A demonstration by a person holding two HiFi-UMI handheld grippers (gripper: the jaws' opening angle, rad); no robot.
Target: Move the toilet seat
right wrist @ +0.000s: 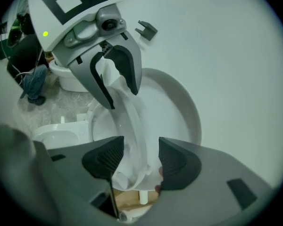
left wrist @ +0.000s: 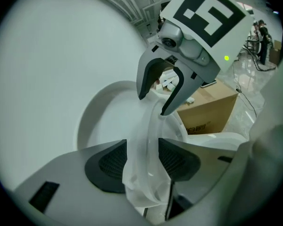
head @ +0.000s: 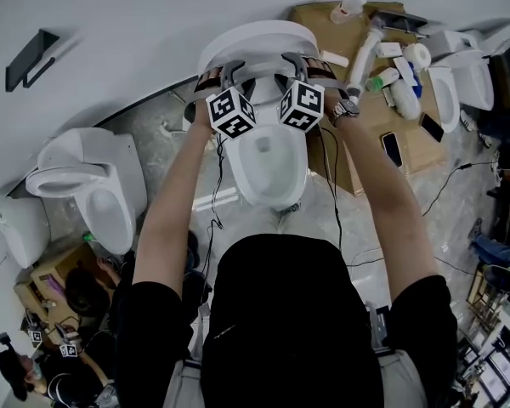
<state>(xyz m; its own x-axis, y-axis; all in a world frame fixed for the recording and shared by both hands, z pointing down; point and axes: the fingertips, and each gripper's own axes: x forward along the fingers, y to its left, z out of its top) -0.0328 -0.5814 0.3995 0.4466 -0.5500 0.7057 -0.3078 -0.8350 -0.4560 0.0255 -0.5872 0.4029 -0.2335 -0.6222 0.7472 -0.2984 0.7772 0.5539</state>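
Toilet seat (left wrist: 150, 124) sits between the open left tongs (left wrist: 142, 160) and open right tongs (right wrist: 140, 160) (its lower edge hidden).

You have the wall (head: 153, 24) close behind the upright toilet seat (head: 255, 36) at top, a cluttered box (head: 374, 117) right, another toilet (head: 102, 185) left, and open floor (head: 166, 143) between.

Toilet (head: 268, 164) centred, back against wall (head: 153, 15); toilet seat (head: 255, 39) raised behind bowl. Left gripper (head: 227, 73) and right gripper (head: 299, 62) side by side at seat's upper edge, left one on left part, right one on right part, rim between each pair of jaws. Second toilet (head: 93, 185) to left, well apart. Cardboard box (head: 370, 130) just right of bowl, phone (head: 392, 149) and bottles (head: 404, 92) on top. Third toilet (head: 459, 87) beyond box. Bracket (head: 30, 58) on wall, upper left.
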